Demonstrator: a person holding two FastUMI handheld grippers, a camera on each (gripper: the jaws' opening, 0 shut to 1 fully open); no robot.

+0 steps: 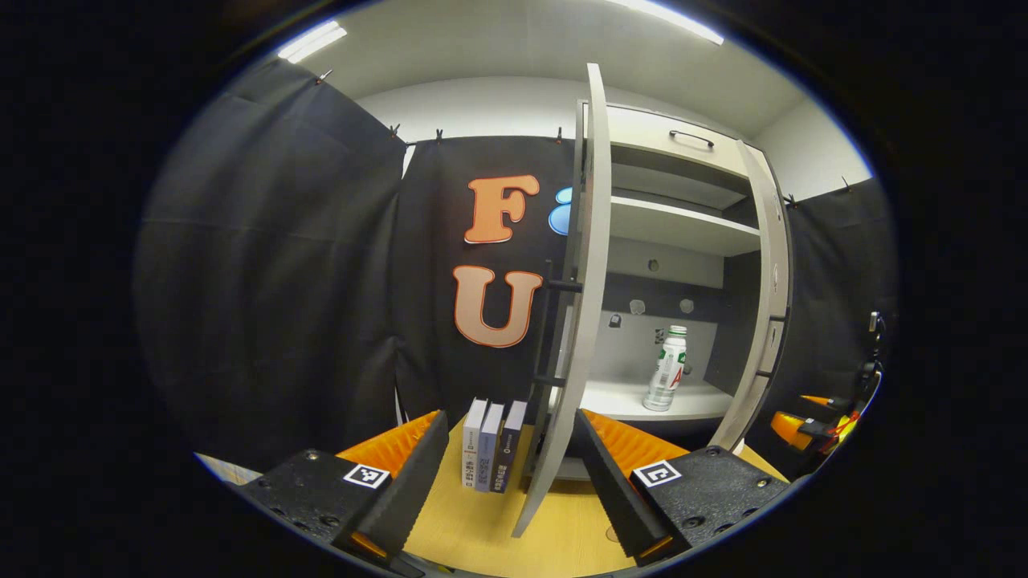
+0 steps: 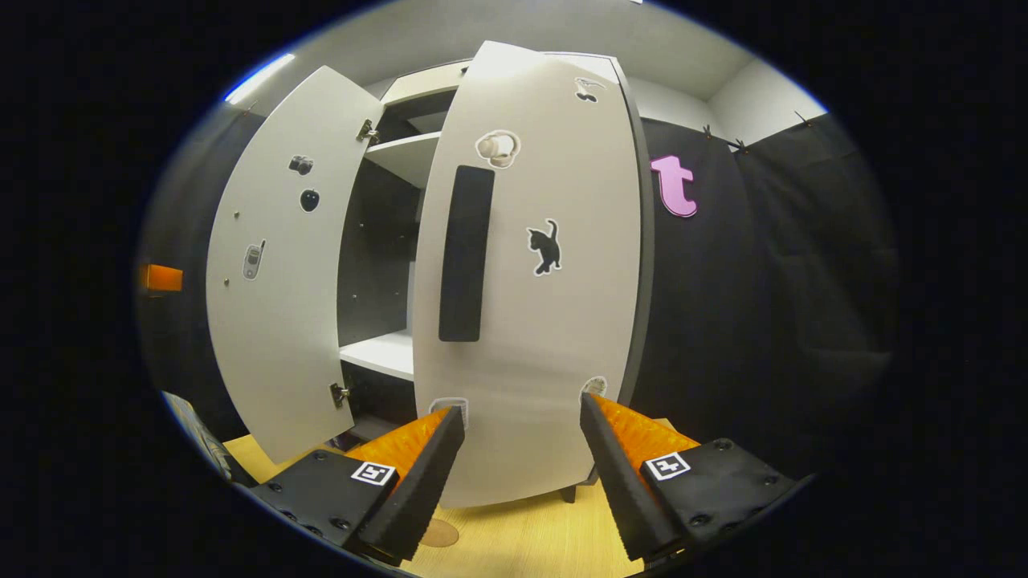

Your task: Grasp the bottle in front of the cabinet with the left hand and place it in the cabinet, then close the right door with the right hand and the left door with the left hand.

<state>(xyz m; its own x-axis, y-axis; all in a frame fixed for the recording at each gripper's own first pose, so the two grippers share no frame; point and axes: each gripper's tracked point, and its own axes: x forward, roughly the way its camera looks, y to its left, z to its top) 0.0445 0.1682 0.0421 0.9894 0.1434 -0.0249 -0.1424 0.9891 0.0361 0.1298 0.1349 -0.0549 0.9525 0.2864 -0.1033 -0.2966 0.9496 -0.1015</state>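
Cabinet (image 1: 683, 225): one unit, standing on the tabletop (image 1: 482, 522), with two doors, both open.

Bottle (image 1: 666, 369): one, upright on the lower shelf (image 1: 618, 399) inside the cabinet, toward the right half of the opening, clear of the back wall and of both doors. A second shelf (image 1: 683, 227) spans the cabinet above it; the space between the two shelves around the bottle is open.

Left door (image 1: 574, 321): seen edge-on in the left gripper view, swung out toward the camera. Its lower edge stands between the fingers of the left tongs (image 1: 511, 474) without touching either. In the right gripper view its inner face (image 2: 277, 273) shows with two hinges.

Right door (image 2: 530, 273): partly swung in, its outer face toward the right tongs (image 2: 522, 474). One dark vertical handle (image 2: 466, 253) sits on it. A gap remains between the two doors through which the shelves show.

Books (image 1: 491, 445): three, upright side by side on the tabletop, just left of the left door's lower edge.

Left tongs: released, fingers spread, gripping nothing.

Right tongs: released, fingers spread close in front of the right door's lower part; contact cannot be determined. In the left gripper view the right tongs (image 1: 811, 425) appear beyond the right door's edge.
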